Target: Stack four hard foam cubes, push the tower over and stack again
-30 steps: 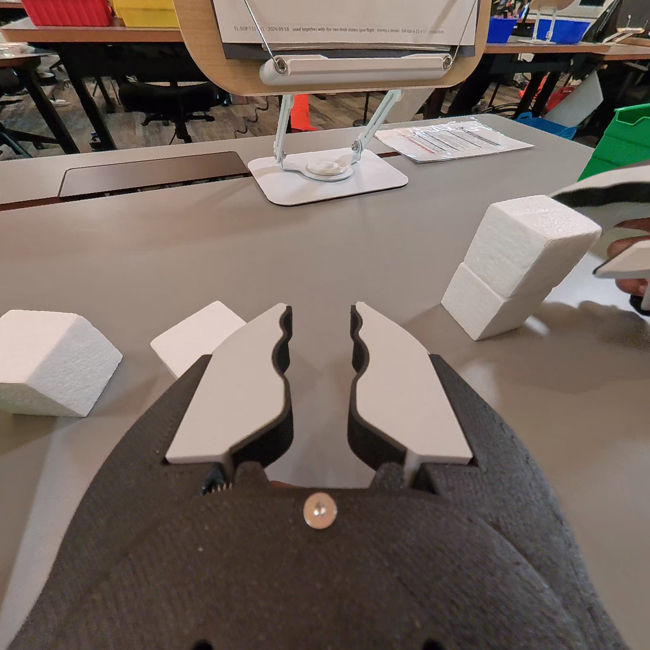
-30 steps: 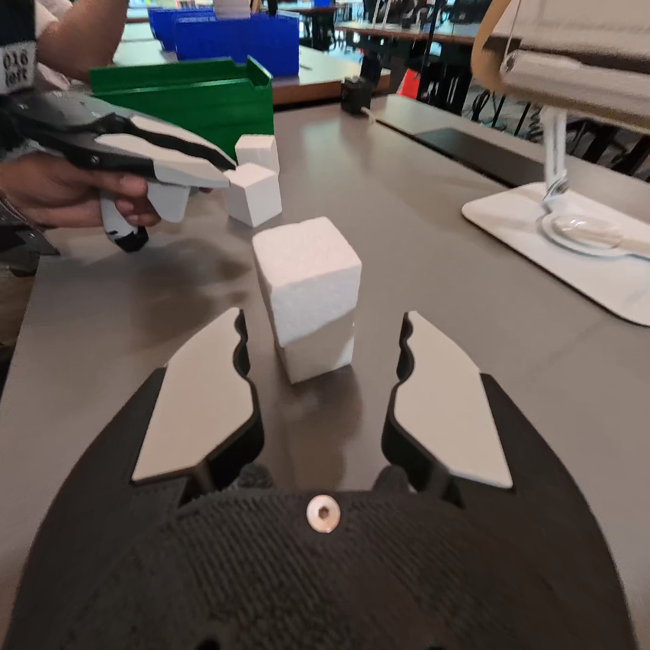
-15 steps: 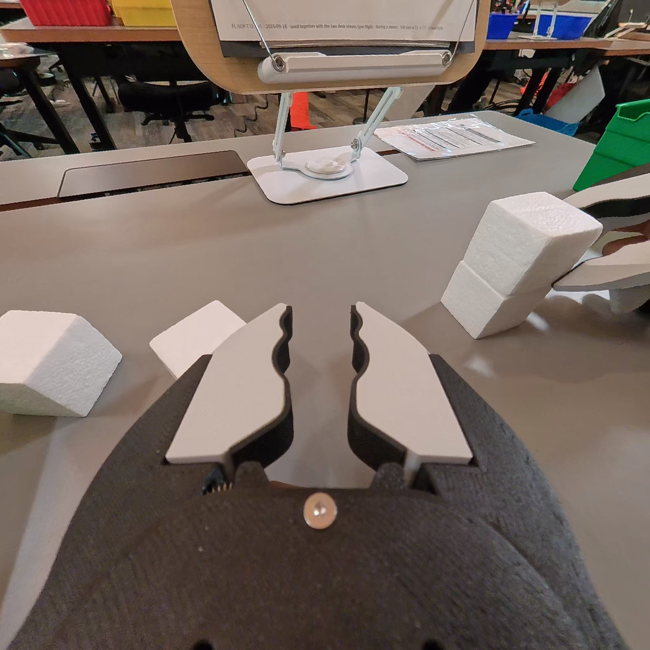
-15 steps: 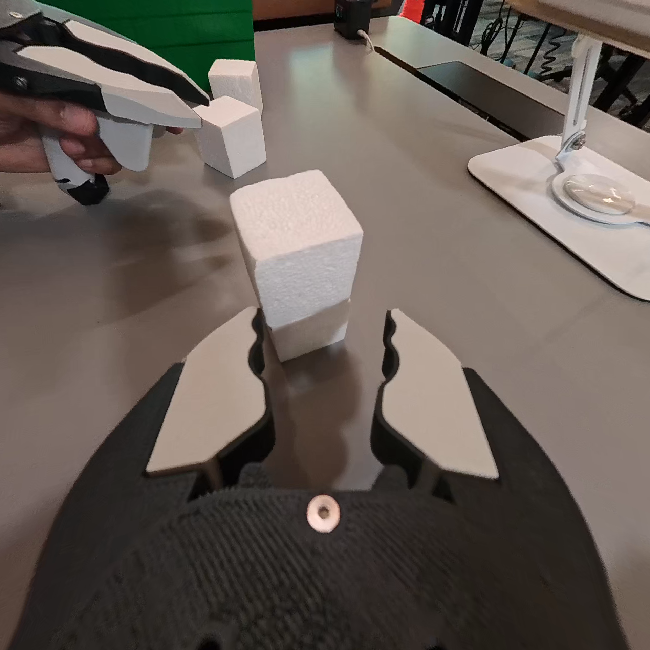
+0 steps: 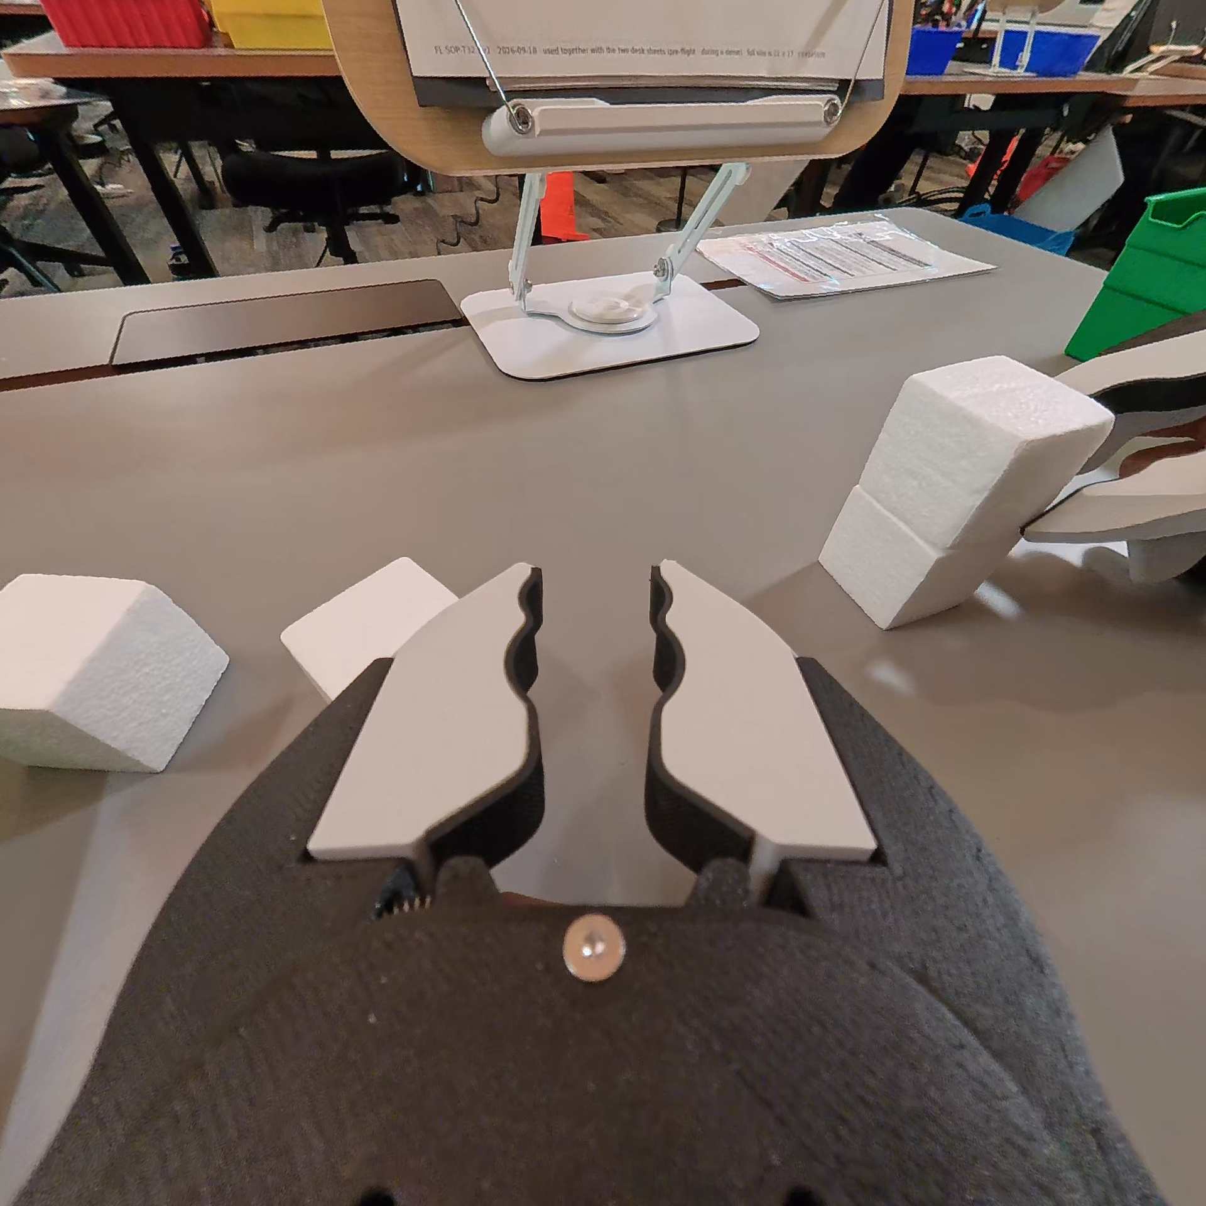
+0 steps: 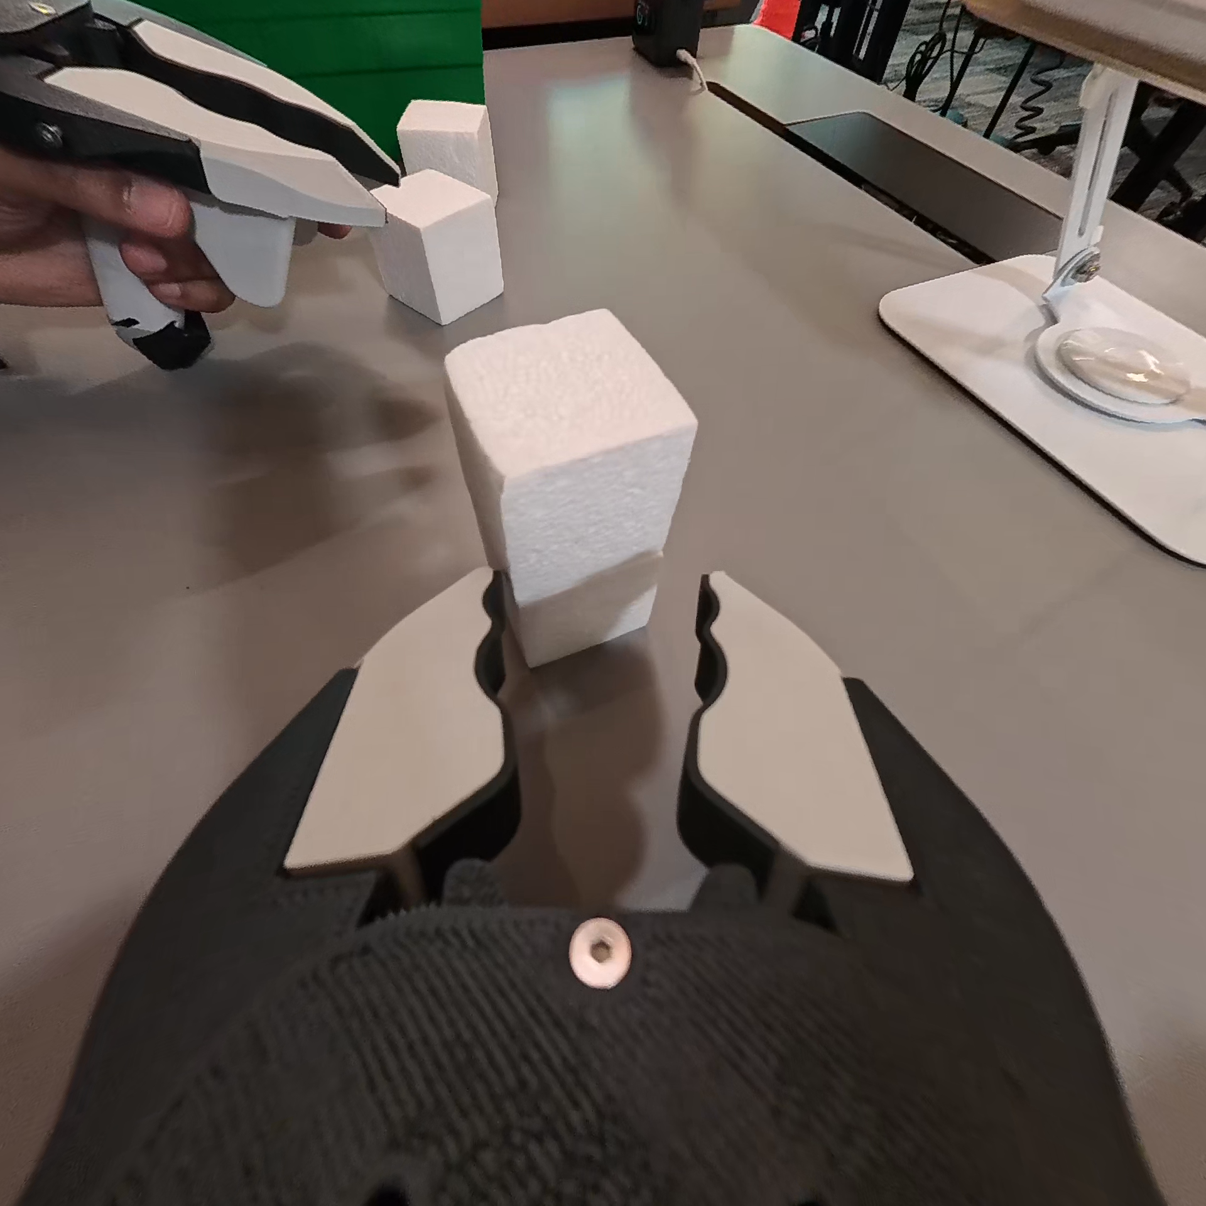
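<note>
Two white foam blocks stand stacked on the grey table, the upper block (image 6: 574, 444) sitting slightly askew on the lower block (image 6: 587, 620). My right gripper (image 6: 600, 587) is open, its fingertips on either side of the lower block, the left one touching or nearly so. The stack (image 5: 966, 483) and my right gripper (image 5: 1044, 460) also show at the right of the left wrist view. My left gripper (image 5: 595, 581) is open and empty above the table. One loose foam block (image 5: 365, 620) lies beside its left finger and another (image 5: 98, 672) farther left.
A document stand on a white base (image 5: 613, 326) stands at the back of the table, with a sheet in a clear sleeve (image 5: 842, 254) to its right. A green bin (image 5: 1155, 280) sits at the right edge. A hand (image 6: 98, 222) holds my left gripper (image 6: 391, 199).
My right gripper has moved forward to the stack and its jaws have narrowed around the lower block. My left gripper has stayed put.
</note>
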`<state>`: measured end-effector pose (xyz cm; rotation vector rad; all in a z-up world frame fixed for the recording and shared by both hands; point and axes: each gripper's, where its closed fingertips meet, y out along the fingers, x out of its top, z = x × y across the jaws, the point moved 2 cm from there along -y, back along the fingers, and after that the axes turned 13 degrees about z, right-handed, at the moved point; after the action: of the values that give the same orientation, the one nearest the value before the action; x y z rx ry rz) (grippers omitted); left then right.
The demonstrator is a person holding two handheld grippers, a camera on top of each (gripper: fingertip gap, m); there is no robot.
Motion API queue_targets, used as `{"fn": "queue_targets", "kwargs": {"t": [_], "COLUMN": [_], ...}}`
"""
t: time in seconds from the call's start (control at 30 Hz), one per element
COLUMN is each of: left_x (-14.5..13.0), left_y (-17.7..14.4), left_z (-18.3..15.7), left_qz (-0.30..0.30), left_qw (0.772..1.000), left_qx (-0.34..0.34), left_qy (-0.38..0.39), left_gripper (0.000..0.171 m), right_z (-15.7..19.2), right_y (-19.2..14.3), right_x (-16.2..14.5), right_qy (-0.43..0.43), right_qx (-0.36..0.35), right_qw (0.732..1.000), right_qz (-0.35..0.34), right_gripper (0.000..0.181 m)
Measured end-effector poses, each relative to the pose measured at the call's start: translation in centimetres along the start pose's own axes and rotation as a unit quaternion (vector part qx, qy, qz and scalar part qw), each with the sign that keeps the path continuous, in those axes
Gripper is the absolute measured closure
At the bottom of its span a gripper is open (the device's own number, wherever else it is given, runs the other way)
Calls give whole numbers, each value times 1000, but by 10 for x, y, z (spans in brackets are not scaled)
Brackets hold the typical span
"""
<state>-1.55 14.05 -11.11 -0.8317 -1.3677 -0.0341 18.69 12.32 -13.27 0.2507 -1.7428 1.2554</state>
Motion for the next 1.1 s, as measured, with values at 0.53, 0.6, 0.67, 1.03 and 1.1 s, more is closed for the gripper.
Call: {"fn": "queue_targets", "kwargs": {"t": [0.53, 0.6, 0.67, 1.03, 1.1], "left_x": [43, 49, 44, 18, 18], "left_y": [-55, -74, -84, -77, -75], "left_z": [48, 74, 100, 150, 152], "left_qz": [-153, -192, -194, -127, -126], "left_qw": [983, 970, 963, 955, 955], "left_qx": [103, 137, 168, 234, 237], "left_qy": [-17, -56, -82, -127, -129], "left_gripper": [136, 136, 136, 137, 138], "right_z": [-9, 18, 56, 124, 125], "right_y": [-63, -79, -80, 114, 138], "right_x": [36, 69, 100, 126, 139], "right_qy": [35, 30, 24, 187, 196], "right_qx": [4, 43, 83, -93, -100], "right_qw": [992, 977, 961, 978, 975], "right_qz": [-123, -205, -263, -8, -1], "right_gripper": [109, 113, 115, 102, 96]}}
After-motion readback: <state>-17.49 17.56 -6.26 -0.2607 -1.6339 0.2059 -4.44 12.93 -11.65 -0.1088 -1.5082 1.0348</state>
